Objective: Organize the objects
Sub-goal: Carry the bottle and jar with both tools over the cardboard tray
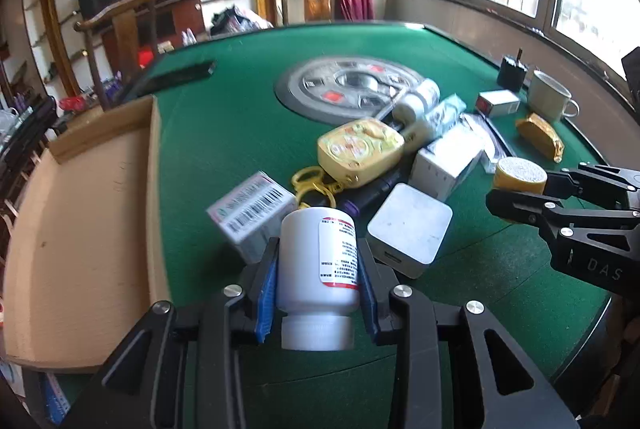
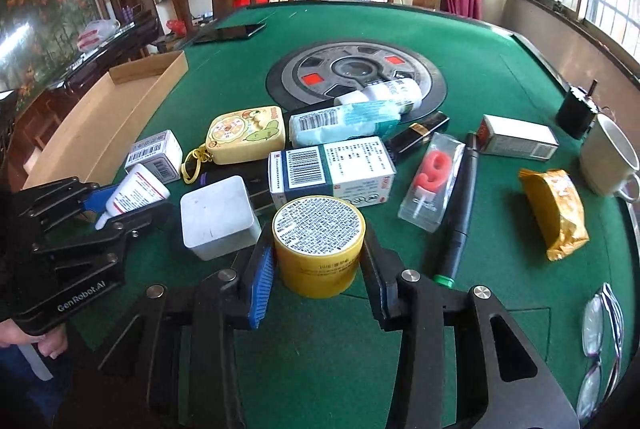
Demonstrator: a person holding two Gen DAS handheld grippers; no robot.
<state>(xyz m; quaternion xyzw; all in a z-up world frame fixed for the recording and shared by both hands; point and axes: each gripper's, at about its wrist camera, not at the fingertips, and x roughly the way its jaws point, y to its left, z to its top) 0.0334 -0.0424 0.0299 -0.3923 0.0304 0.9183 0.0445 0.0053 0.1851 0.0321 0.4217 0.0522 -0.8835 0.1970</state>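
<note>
Above a cluttered green table, the left gripper clamps a white pill bottle (cap toward the camera) beside a cardboard tray, while the right gripper clamps a yellow round tin.
</note>
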